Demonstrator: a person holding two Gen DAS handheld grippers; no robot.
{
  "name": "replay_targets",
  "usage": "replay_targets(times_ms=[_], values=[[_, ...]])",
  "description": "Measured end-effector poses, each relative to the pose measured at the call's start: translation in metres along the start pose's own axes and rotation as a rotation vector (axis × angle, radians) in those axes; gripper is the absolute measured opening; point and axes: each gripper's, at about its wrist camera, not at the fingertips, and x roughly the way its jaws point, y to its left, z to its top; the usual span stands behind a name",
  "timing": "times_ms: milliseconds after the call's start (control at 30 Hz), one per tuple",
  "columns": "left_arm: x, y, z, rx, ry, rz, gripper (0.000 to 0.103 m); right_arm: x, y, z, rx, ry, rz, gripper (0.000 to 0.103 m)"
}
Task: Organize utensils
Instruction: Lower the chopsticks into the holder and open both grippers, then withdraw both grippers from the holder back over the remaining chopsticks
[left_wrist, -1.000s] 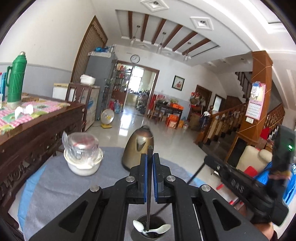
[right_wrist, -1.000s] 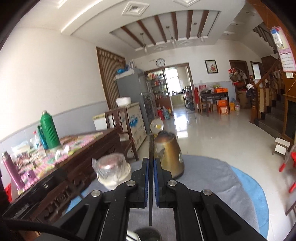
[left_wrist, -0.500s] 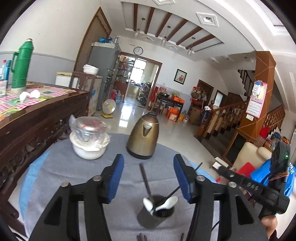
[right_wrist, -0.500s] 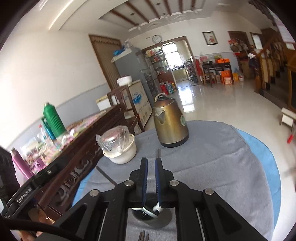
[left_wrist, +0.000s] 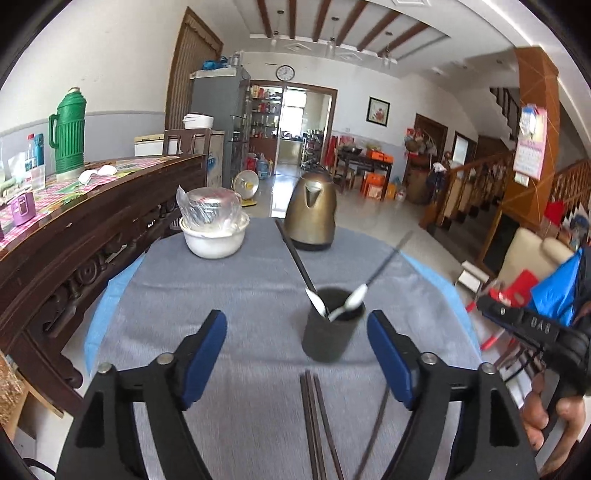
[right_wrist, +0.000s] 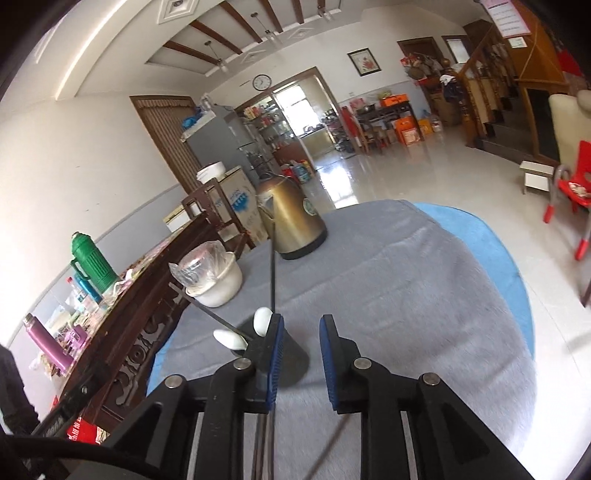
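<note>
A dark utensil cup (left_wrist: 331, 328) stands on the grey cloth and holds two white spoons (left_wrist: 352, 301) and two dark chopsticks (left_wrist: 293, 254) that lean out. My left gripper (left_wrist: 296, 354) is open and empty, just in front of the cup. Several dark chopsticks (left_wrist: 314, 424) lie on the cloth between its fingers. In the right wrist view the cup (right_wrist: 291, 354) sits partly behind the left finger of my right gripper (right_wrist: 300, 354), which is open and empty. Chopsticks (right_wrist: 264, 443) lie on the cloth under that gripper.
A brass kettle (left_wrist: 312, 210) and a white bowl (left_wrist: 213, 236) with a plastic-wrapped lid stand at the far side of the round table (left_wrist: 184, 280). A dark wooden sideboard (left_wrist: 74, 236) with a green thermos (left_wrist: 68, 136) runs along the left. The right gripper's body (left_wrist: 535, 332) shows at right.
Both grippers have opened and let their chopsticks drop into the cup. Both have pulled back and lowered, so the cup now stands ahead of the left fingers.
</note>
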Motion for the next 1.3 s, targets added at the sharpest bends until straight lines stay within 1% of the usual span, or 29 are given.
replay_targets(times_ms=[133,233,367,467,533,633,800,900,1033,1300], values=[[-0.021,-0.019,-0.013,0.077,0.009,0.024,0.084,-0.02,0.001,-0.008,-0.016,-0.018,-0.025,0.022],[-0.036,-0.025,-0.019,0.126,-0.007,0.045,0.086,-0.031,0.002,-0.014,-0.02,-0.022,-0.035,0.023],[-0.057,-0.024,-0.024,0.141,-0.028,0.052,0.087,-0.046,0.004,-0.019,-0.017,-0.032,-0.039,0.023],[-0.073,-0.02,-0.025,0.144,-0.045,0.064,0.088,-0.057,0.007,-0.021,-0.024,-0.049,-0.045,0.028],[-0.081,-0.017,-0.025,0.147,-0.055,0.068,0.088,-0.067,0.009,-0.022,-0.031,-0.064,-0.047,0.034],[-0.093,-0.014,-0.026,0.148,-0.071,0.073,0.089,-0.077,0.014,-0.022,-0.046,-0.09,-0.052,0.035],[-0.101,-0.012,-0.03,0.167,-0.085,0.088,0.09,-0.086,0.007,-0.022,-0.038,-0.107,-0.061,0.035],[-0.103,-0.011,-0.033,0.174,-0.083,0.095,0.09,-0.084,0.0,-0.023,-0.014,-0.098,-0.064,0.035],[-0.102,-0.011,-0.036,0.175,-0.074,0.097,0.09,-0.082,-0.006,-0.024,0.0,-0.089,-0.065,0.035],[-0.101,-0.014,-0.046,0.194,-0.058,0.092,0.09,-0.088,-0.006,-0.029,-0.014,-0.089,-0.064,0.035]])
